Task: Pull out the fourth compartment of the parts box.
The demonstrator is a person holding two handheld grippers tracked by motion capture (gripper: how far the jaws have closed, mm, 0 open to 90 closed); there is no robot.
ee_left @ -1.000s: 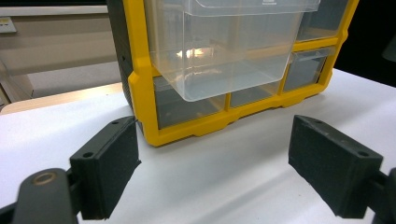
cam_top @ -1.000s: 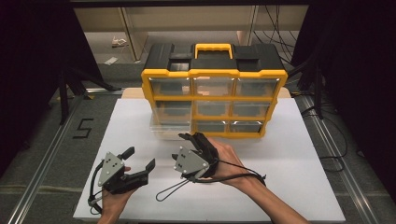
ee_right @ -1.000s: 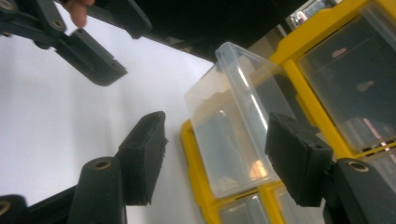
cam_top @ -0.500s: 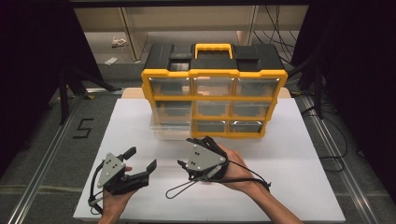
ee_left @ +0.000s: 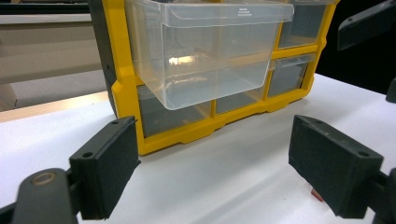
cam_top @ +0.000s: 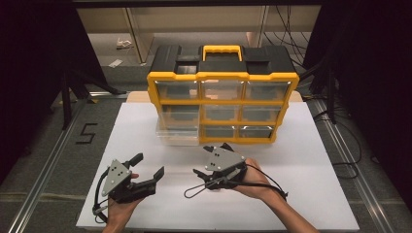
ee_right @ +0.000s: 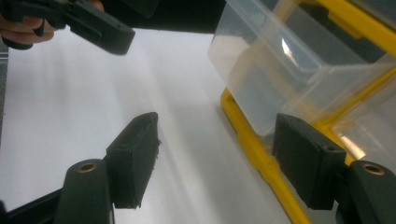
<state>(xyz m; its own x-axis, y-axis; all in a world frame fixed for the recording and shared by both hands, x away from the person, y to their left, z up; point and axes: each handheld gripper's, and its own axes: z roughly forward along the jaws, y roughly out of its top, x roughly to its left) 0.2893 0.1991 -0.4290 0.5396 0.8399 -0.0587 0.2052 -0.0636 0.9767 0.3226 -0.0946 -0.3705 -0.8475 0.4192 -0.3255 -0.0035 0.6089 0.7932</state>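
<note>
From the high view, you are holding the left gripper [cam_top: 148,166] with its jaws apart and empty on the white table [cam_top: 311,160], while the right gripper [cam_top: 210,160], jaws just opening with nothing between them, is sitting near the yellow cabinet [cam_top: 222,77]. The clear drawer [cam_top: 177,132] at the middle left is sticking out; swinging either gripper sideways could be knocking it loose or shoving the cabinet.

In the left gripper view, the clear drawer [ee_left: 205,51] is looking empty, though glare makes that uncertain. A small red bit [ee_left: 316,194] is lying by your right jaw.

In the right gripper view, the clear drawer [ee_right: 285,65] is hanging just beside your jaw; closing now would be catching its corner askew.
</note>
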